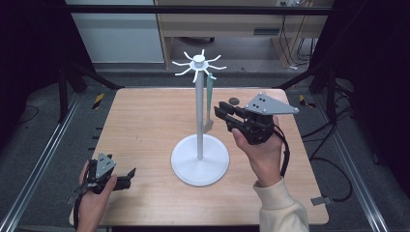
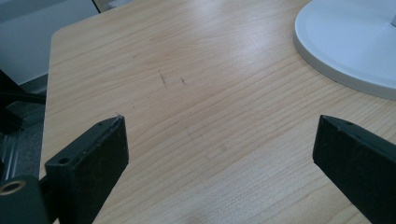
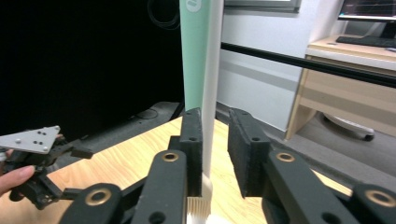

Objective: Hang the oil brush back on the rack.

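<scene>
The white stand (image 1: 199, 116) and its wide base (image 1: 200, 166) are blocking the table's (image 1: 145, 130) centre; bare wood is lying open left and along the near edge.

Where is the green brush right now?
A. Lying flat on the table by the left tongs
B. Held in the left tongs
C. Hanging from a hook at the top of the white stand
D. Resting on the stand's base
C: the green brush hangs down from a hook at the top of the white stand, with the right tongs raised beside it and the left tongs low near the table.
</scene>
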